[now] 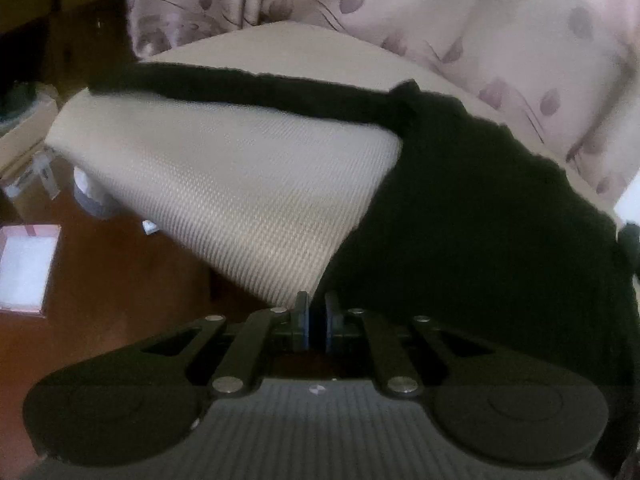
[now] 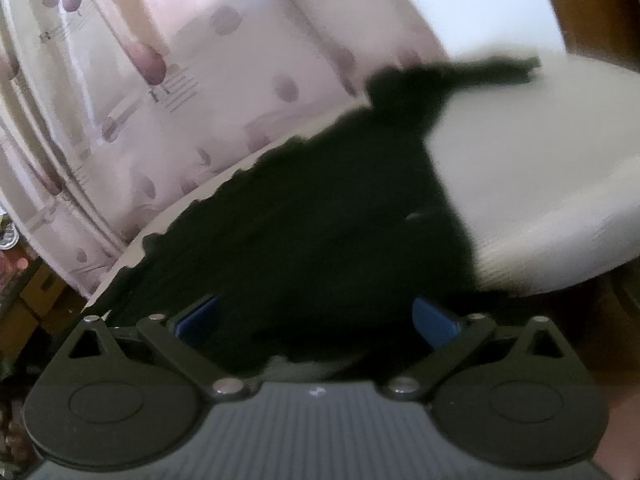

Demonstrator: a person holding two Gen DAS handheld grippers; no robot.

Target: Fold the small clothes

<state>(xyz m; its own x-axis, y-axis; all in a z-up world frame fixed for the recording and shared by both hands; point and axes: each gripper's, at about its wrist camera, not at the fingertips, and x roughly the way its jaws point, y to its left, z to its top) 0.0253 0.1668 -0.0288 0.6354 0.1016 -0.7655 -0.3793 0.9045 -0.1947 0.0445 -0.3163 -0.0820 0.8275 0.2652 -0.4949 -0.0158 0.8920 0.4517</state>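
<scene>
Two grippers: both are held low over a black garment [image 1: 460, 216] spread on a pale woven cushion [image 1: 224, 184].
Garment position: it is laid flat across the cushion, one long narrow part [image 1: 240, 88] stretched out toward the far edge, so that the fabric can be folded from a smooth start.
Left gripper [image 1: 316, 316]: its jaws are drawn nearly together at the near edge of the garment, where black cloth meets the cushion; whether fabric is actually pinched between the pads cannot be told.
Right gripper [image 2: 316, 316]: its blue pads [image 2: 436, 316] are spread wide, with dark cloth lying between them but not pressed; nothing is held.
Likely purpose: the near hem is judged to be taken at two points, so that it can be lifted evenly.
Backdrop: a flowered curtain [image 1: 400, 4] is hung behind the cushion.
Risk: black on black hides folds, so a layer may be missed.
</scene>
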